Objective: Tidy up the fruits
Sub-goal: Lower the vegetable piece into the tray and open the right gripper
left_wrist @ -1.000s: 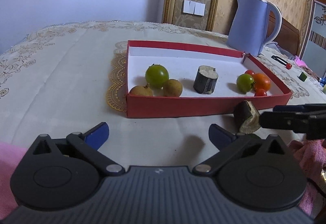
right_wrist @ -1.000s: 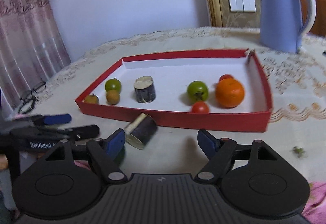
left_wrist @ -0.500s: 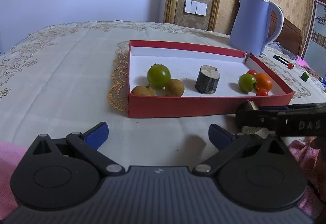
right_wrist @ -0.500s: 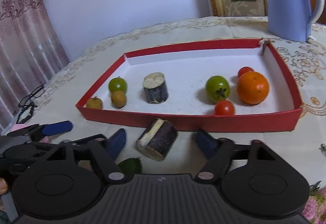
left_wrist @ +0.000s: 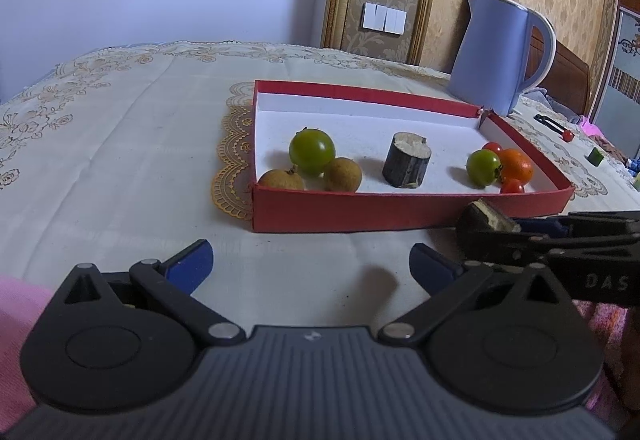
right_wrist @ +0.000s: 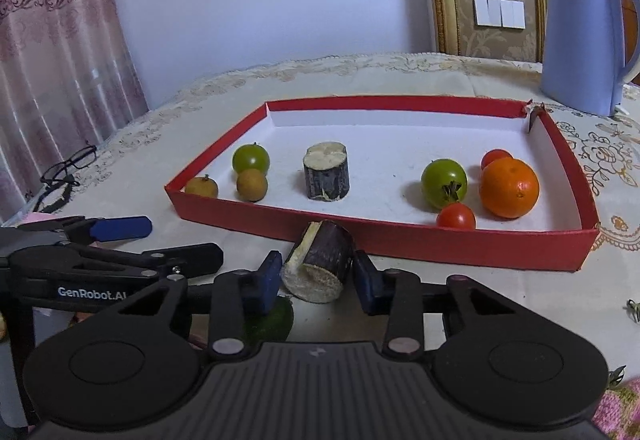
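A red tray holds two green tomatoes, two brown longans, an upright dark sugarcane piece, red cherry tomatoes and an orange. My right gripper is shut on a second sugarcane piece, which lies on its side just in front of the tray's near wall; it also shows in the left wrist view. My left gripper is open and empty, low over the cloth in front of the tray.
A blue kettle stands behind the tray at the right. Glasses lie at the table's left edge. A green fruit lies under my right gripper. Small items lie far right.
My right gripper moved forward around the lying sugarcane piece and closed on it. My left gripper stayed put and open.
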`<state>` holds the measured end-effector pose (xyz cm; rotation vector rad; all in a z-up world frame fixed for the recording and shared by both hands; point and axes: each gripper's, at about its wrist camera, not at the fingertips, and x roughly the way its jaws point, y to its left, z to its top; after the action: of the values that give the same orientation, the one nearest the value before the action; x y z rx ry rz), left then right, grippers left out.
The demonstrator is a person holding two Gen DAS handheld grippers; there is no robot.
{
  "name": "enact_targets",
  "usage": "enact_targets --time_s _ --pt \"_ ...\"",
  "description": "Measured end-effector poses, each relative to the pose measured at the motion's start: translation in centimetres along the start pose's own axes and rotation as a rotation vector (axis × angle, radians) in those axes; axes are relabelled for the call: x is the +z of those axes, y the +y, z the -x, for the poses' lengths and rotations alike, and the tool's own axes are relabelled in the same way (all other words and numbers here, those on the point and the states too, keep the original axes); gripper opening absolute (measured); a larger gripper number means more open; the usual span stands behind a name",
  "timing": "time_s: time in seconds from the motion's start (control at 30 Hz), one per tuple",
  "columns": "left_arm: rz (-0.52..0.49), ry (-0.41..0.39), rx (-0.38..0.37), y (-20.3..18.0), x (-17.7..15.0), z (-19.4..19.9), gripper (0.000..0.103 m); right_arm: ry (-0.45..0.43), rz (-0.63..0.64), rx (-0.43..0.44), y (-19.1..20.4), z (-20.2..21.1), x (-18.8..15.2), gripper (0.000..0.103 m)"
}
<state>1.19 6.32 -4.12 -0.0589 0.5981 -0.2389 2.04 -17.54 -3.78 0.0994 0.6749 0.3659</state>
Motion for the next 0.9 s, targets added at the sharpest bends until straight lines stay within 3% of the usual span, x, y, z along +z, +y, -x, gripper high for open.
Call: enact_targets --time_s 0.37,0.6,0.9 --pt "0.001 -0.001 -0.001 0.0 0.0 0.0 0.103 -0.113 0.063 -0.064 -0.6 2.6 2.5 0.037" --pt "0.010 -0.006 -0.008 0.2 0.0 0.1 0.103 -0.090 0.092 -0.200 -2.4 -1.8 6.7 0.037" --pt "0.020 -0.010 -0.013 0.3 0.0 0.1 0.103 0.014 0.112 -0.269 -4.3 -7.9 8.2 0.037"
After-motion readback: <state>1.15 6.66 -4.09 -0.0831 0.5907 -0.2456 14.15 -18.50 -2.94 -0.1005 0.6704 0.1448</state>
